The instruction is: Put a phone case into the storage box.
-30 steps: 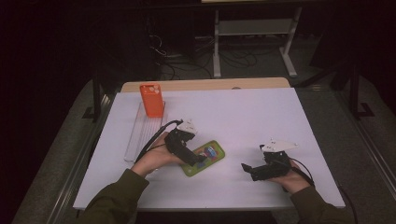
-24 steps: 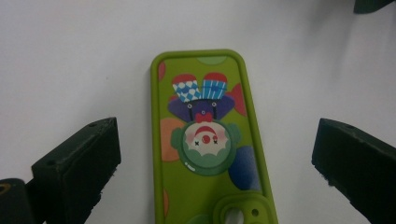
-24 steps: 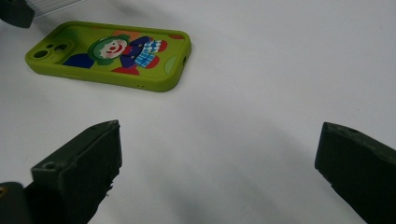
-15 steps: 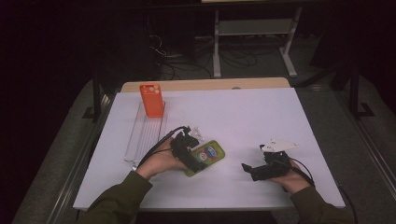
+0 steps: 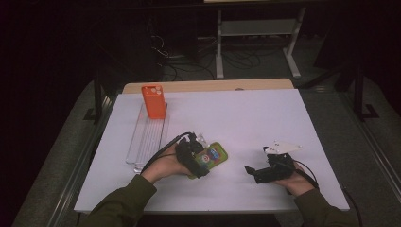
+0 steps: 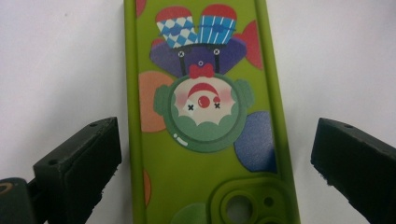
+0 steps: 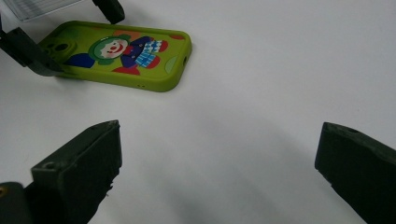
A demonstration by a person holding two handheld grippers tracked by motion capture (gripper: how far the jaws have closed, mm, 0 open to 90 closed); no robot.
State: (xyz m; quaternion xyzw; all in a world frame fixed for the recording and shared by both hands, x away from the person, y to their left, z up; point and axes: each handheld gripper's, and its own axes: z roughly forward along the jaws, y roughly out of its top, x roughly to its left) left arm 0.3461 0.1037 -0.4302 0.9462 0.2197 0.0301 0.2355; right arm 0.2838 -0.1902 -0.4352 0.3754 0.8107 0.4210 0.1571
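1. Two hand-held grippers on a white table (image 5: 265, 118), one per hand, forearms in olive sleeves entering from the near edge in the high view.
2. Left gripper (image 5: 195, 160): black, cable trailing back toward the wrist. Positioned over the camera end of the green phone case (image 6: 205, 140). In the left gripper view both jaws stand wide apart, one on each long side of the case, with white table visible between each jaw and the case edge. Nothing is clamped. In the right gripper view one jaw tip sits close against the near long edge of the case; contact cannot be told for certain.
3. Green phone case: lies flat on the table, printed side up, near the middle of the near half. Print: a clown face with red nose, purple body, checked and striped blue patches, orange, red and blue spots. Camera cut-out at the end nearest the left gripper.
4. Right gripper (image 5: 257, 171): black, grey plate on top, resting low near the table's near right part, well apart from the case. Jaws wide apart over bare table in the right gripper view; nothing held.
5. Orange phone case (image 5: 153, 100): standing upright at the far end of a clear ribbed tray (image 5: 147, 140), far left of the table.
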